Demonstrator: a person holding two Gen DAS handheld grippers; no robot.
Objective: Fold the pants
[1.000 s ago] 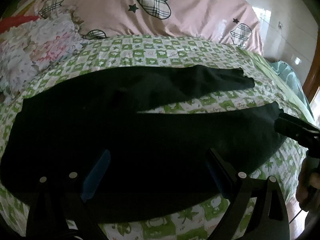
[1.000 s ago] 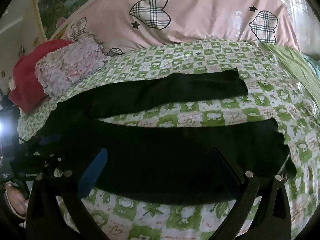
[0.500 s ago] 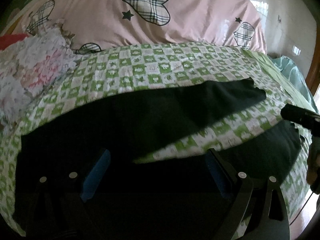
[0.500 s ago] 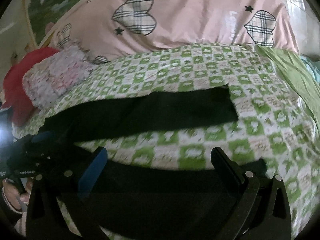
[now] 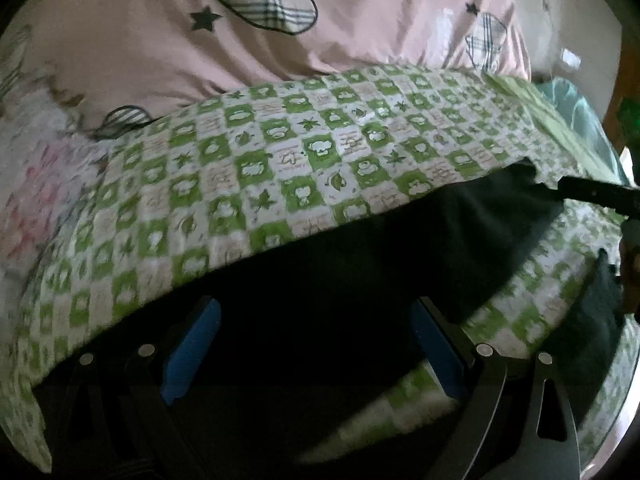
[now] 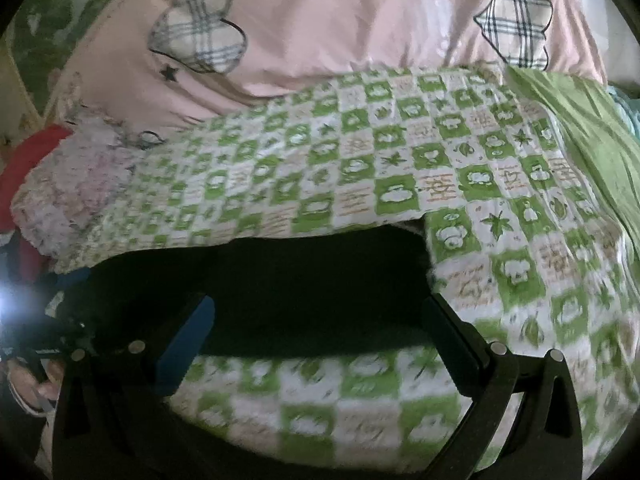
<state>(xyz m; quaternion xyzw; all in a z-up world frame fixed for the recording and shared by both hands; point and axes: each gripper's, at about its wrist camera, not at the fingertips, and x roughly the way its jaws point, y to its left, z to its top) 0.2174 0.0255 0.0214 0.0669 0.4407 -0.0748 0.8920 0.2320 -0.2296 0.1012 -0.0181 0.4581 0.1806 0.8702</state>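
**Black pants spread on the bed, both tools over them**

The pants (image 5: pixel 360 264) lay flat on the green-checked sheet (image 5: pixel 280 160) of the bed, a dark mass running from lower left toward a leg end at the right. The left tool (image 5: pixel 316 344) hung low above the cloth, its two blue-padded fingers (image 5: pixel 192 352) spread wide apart, with nothing pinched between them; dark fabric filled the gap beneath. Whether the fingertips touched the cloth could not be told.

In the right wrist view the pants (image 6: pixel 312 280) showed as a dark band across the sheet (image 6: pixel 400 168), one leg ending just left of the right finger. The right tool (image 6: pixel 320 340) also stood with its fingers (image 6: pixel 184 348) parted wide, holding nothing, the leg lying between and just beyond them. Bare sheet showed below the band, near the camera.

The right tool (image 5: pixel 596 196) reached in at the edge of the left view, near the leg's end. A pink quilt (image 6: pixel 340 32) with plaid hearts lay behind the sheet, and a floral pillow (image 6: pixel 76 188) at the left.
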